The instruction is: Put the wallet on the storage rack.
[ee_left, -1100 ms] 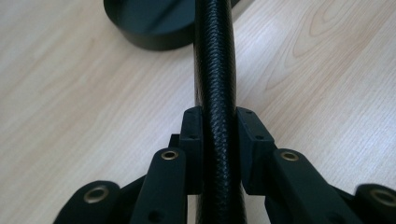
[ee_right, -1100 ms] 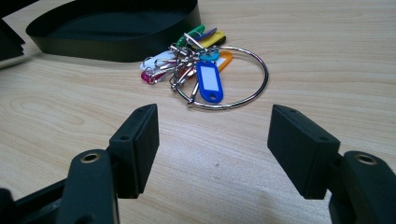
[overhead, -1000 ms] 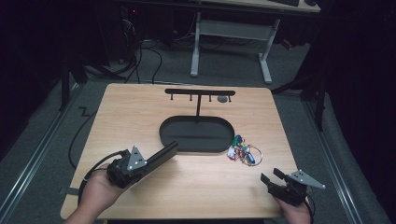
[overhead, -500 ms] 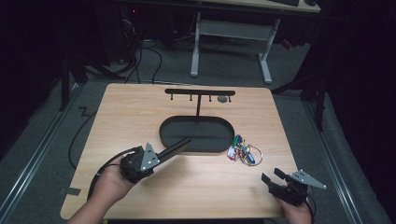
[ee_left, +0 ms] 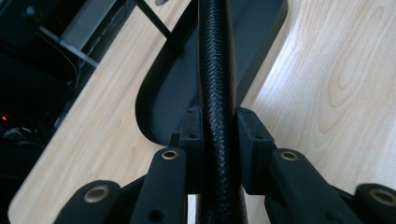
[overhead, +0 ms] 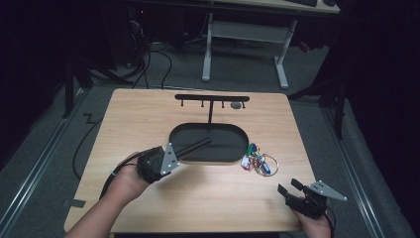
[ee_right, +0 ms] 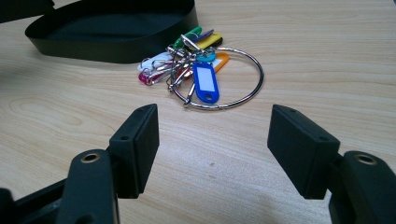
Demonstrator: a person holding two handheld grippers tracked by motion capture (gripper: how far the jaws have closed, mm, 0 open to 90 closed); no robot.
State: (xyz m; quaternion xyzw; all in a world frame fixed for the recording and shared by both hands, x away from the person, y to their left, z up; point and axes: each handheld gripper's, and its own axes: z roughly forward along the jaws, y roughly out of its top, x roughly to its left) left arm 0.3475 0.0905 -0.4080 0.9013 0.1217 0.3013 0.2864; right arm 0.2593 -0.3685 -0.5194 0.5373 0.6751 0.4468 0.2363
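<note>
The person's left hand [overhead: 130,179] reached in from the bottom of the table [overhead: 148,114], at about seven o'clock, with the wrist tipped so that the left gripper [overhead: 157,161] pointed up toward one o'clock. Its jaws were clamped tight on a long black rod [ee_left: 216,84] with a bumpy skin, one pad pressing each side of it. The rod stuck out over the near rim of the flat black oval tray [overhead: 233,154] in the middle of the table, and its far tip hung over the tray's floor. A thin post stood up from the tray and carried a black bar with small hooks [overhead: 212,98] at twelve o'clock. The right hand [overhead: 315,224] sat low at the five o'clock corner, close to the table's near edge. The right gripper [overhead: 290,186] pointed toward eleven o'clock with its jaws spread wide and nothing between them. Just ahead of it lay a bunch of keys with bright tags on a big ring [ee_right: 201,74], touching the tray's right end. Bare wood lay open between the two hands, and along the left side at nine o'clock.
</note>
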